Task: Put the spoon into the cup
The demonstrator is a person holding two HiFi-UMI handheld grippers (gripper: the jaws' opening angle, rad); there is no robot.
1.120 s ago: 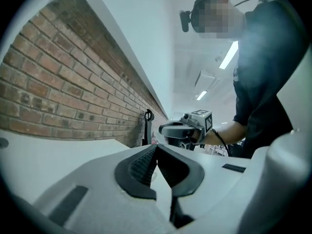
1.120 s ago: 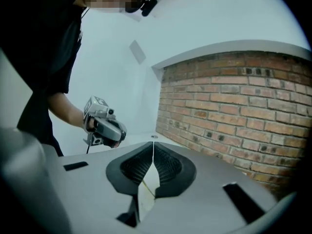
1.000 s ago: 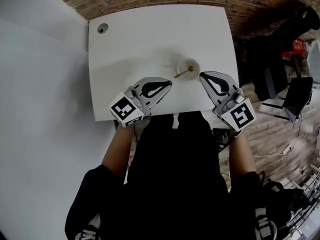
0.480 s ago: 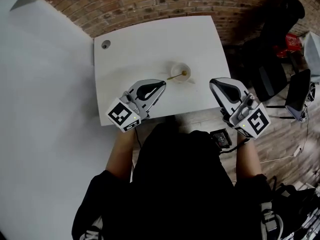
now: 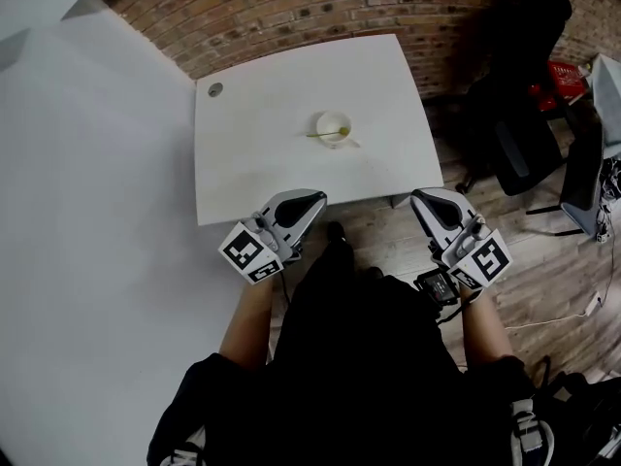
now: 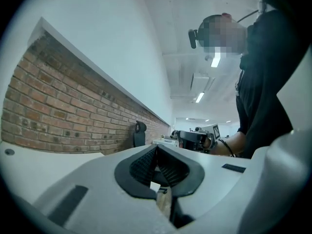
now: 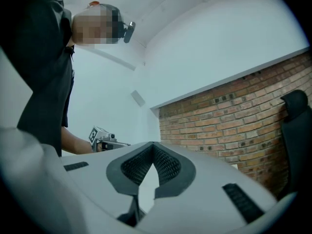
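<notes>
A small white cup (image 5: 333, 127) stands near the middle of the white table (image 5: 262, 153). The gold spoon (image 5: 324, 134) rests inside it, its handle leaning out to the left. Both grippers are held off the table, in front of its near edge and close to the person's body. The left gripper (image 5: 315, 198) is shut with nothing in it, and its jaws meet at the tips in the left gripper view (image 6: 156, 147). The right gripper (image 5: 419, 199) is likewise shut and empty (image 7: 152, 147). Each gripper view looks sideways at the other gripper, not at the cup.
A round cable hole (image 5: 214, 90) sits at the table's far left corner. A brick wall (image 5: 291, 8) runs behind the table. A black chair (image 5: 524, 124) and a red object (image 5: 565, 76) stand to the right on the wooden floor. A white wall fills the left side.
Both grippers have drawn back from over the table to beyond its near edge. The person has moved away, so the table looks farther off. The cup and spoon have stayed put.
</notes>
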